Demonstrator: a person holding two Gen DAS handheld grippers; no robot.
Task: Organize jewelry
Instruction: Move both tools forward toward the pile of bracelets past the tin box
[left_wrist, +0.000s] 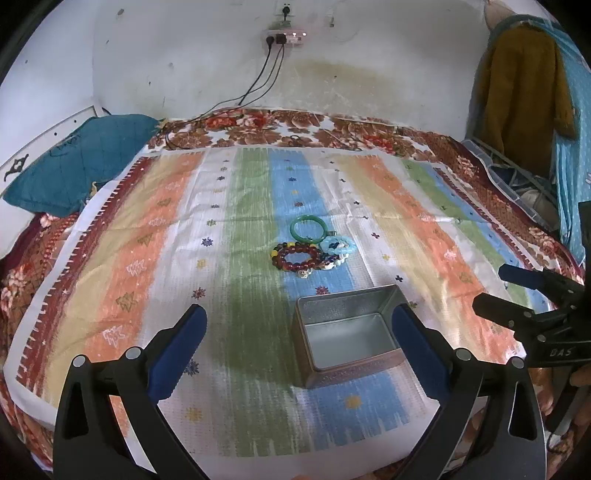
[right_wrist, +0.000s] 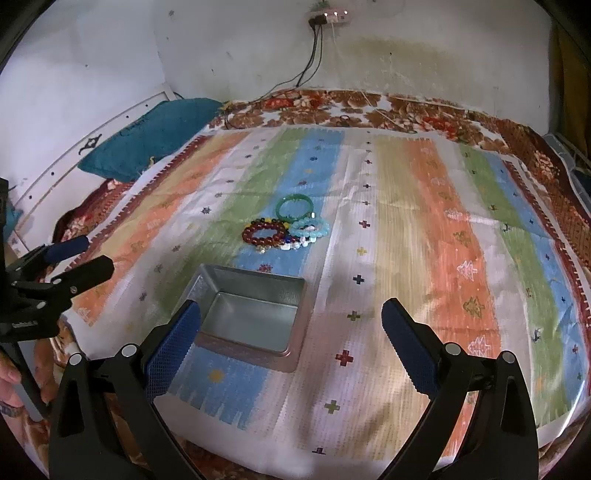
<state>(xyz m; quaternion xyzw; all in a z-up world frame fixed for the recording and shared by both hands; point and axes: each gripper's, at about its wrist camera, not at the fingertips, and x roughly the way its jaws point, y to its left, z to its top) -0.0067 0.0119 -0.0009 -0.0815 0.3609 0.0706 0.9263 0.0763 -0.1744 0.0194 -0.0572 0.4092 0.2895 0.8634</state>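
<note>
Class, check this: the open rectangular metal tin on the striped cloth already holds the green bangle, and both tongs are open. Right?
Not quite. The rectangular metal tin is empty in both wrist views; the green bangle lies on the striped cloth beyond it. Both tongs are indeed open.

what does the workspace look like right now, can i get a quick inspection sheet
surface: striped cloth spread over a floral bedcover
job's things: empty open tin; green bangle, red bead bracelet and light blue bracelet piled just beyond it
clutter: teal pillow at the far left corner
grippers: left gripper and right gripper both open, holding nothing
cables: two black cables hang from a wall power strip onto the bed
surroundings: stained white wall, hanging clothes
</note>
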